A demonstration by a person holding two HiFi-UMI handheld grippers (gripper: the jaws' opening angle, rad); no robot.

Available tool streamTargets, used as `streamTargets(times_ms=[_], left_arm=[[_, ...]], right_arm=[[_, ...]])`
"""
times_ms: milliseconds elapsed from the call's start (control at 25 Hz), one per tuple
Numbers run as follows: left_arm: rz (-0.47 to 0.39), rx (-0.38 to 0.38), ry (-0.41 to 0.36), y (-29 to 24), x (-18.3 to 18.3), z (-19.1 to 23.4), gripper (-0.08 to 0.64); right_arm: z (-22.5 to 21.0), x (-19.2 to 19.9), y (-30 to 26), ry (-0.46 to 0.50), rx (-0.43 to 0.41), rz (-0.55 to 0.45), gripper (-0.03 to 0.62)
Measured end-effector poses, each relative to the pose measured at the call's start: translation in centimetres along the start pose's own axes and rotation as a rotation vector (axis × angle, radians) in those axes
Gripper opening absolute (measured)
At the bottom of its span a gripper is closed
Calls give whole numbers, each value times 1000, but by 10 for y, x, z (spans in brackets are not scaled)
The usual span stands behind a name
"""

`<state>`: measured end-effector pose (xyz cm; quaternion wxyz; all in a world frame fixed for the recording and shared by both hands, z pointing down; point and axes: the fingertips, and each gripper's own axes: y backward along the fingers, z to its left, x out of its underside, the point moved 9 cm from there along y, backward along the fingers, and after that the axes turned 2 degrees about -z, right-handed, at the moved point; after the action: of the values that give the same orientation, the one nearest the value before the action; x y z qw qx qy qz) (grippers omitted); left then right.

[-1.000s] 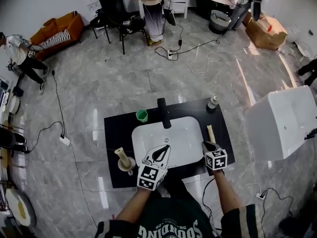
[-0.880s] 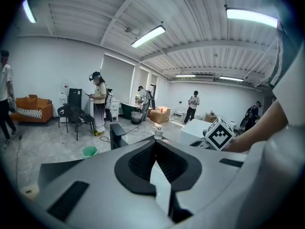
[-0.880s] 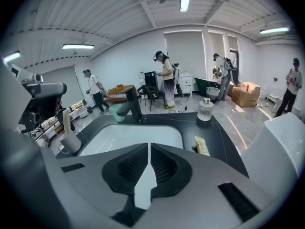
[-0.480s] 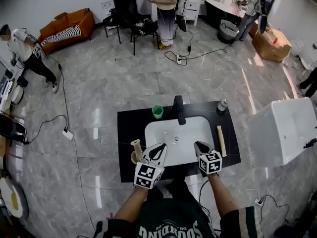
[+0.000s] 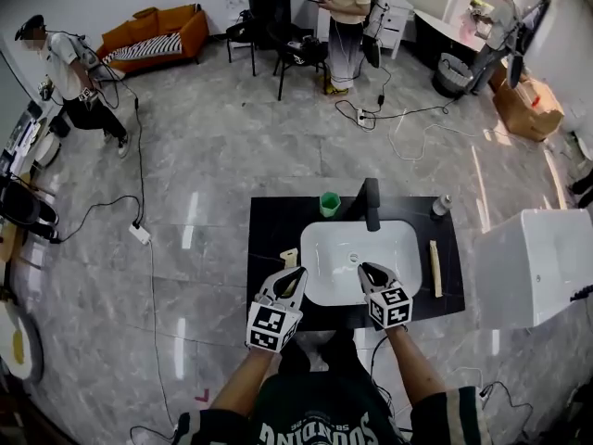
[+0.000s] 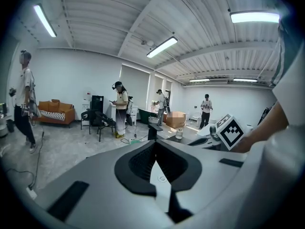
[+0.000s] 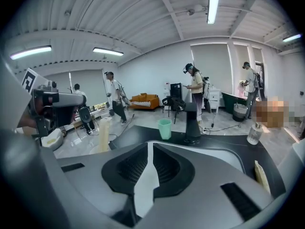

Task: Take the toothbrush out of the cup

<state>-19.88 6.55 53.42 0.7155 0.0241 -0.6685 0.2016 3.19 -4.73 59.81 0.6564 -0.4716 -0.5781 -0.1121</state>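
While both the left hand-held gripper [image 5: 294, 276] and the right hand-held gripper [image 5: 369, 273] hang at the tabletop's [image 5: 269, 222] near edge with jaws together and empty, I see one pale stick [image 7: 103, 133] upright in the cup [image 5: 288, 260] left of the sink [image 5: 371, 248]. A flat stick [image 5: 434, 267] lies on its right. I can't tell which is the toothbrush. Either looks light, stiff and smooth, so I'd pinch mid-handle across the flat faces, clear of any bristles.
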Motion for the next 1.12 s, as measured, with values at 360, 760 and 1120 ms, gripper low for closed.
streamTargets(times_ms=[360, 760, 1120], left_arm=[[-7, -109, 34, 58, 20, 46, 10], [-11, -165, 49, 95, 29, 66, 10], [-27, -205, 63, 116, 31, 76, 11]], right_arm=[[62, -6, -39, 62, -89, -1, 50], [116, -6, -67, 52, -140, 4, 112], [153, 2, -93, 26, -98, 13, 225]])
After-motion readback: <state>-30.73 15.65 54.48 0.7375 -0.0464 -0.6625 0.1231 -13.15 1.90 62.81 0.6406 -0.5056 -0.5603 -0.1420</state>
